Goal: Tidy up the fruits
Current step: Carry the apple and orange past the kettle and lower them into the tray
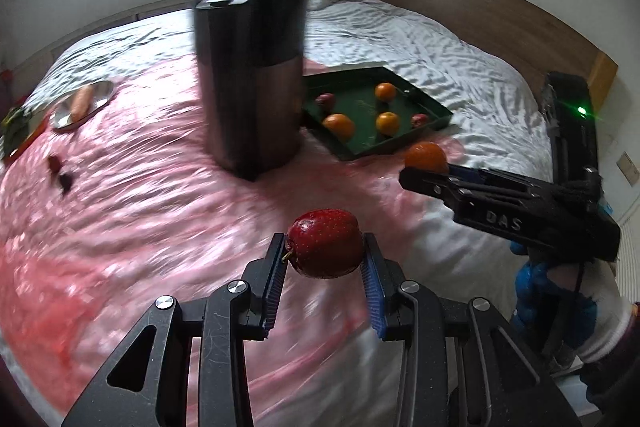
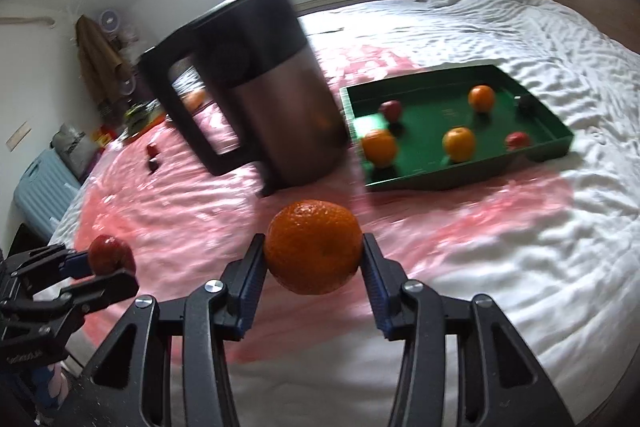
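Blue ribbed pads of the left hand-held gripper (image 1: 324,259) press on either side of a small red fruit (image 1: 325,243), its stem end against the left pad; the fruit hangs clear of the bed, held at its widest part so it cannot roll out. The right hand-held gripper (image 2: 314,259) is clamped the same way on an orange (image 2: 313,247), which fills the gap between its pads and sits well out at the fingertips. In the left wrist view that orange shows at the tip of the right tool, carried by a gloved hand (image 1: 560,291) on the right.

Both fruits look to be on their way to the green tray (image 2: 556,125), which lies ahead of both grippers on the white bedspread (image 2: 520,247), past the edge of a pink sheet (image 2: 200,195). The tray is apart from either fruit and already holds three oranges and a few small red fruits, spread loosely over its floor with free space between them. A tall dark jug (image 2: 260,99) with a handle stands just left of the tray, nearer the left gripper's line, so I judge the red fruit must pass to its right. Far left lies a round metal plate (image 1: 82,103) with a carrot.
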`<state>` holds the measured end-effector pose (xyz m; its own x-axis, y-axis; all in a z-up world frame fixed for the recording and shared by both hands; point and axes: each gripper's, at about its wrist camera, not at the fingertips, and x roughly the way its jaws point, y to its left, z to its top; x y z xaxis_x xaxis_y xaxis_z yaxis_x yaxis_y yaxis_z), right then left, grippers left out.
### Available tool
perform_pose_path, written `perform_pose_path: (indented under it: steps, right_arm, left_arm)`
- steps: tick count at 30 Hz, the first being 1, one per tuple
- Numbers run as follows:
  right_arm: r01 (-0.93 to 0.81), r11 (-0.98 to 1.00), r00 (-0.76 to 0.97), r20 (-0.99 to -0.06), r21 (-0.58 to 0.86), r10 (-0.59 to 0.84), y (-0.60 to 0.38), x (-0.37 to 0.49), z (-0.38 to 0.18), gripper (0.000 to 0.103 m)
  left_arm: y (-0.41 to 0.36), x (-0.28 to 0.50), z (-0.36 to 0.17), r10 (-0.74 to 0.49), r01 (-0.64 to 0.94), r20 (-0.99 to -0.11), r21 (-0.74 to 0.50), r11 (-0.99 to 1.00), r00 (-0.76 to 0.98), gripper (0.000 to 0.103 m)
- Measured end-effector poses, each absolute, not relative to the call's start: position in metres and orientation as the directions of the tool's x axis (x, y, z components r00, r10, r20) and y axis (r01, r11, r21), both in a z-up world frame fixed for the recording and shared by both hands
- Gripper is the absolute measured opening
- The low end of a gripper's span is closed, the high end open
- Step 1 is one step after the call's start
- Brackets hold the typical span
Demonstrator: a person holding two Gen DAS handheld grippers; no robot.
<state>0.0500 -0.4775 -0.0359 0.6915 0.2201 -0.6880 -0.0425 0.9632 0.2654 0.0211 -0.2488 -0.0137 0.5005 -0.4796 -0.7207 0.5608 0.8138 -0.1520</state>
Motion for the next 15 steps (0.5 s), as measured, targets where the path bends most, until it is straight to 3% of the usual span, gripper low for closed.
perform_pose_path:
  steps: [15]
  right_arm:
    - [0.071,0.972,0.741,-0.664,0.224,0.099,-0.591,0.142,-0.041,0.071]
  left_arm:
    - [-0.384,0.11,-0.014,-0.546,0.645,-0.706,-0.164,0.746,0.451,0.032]
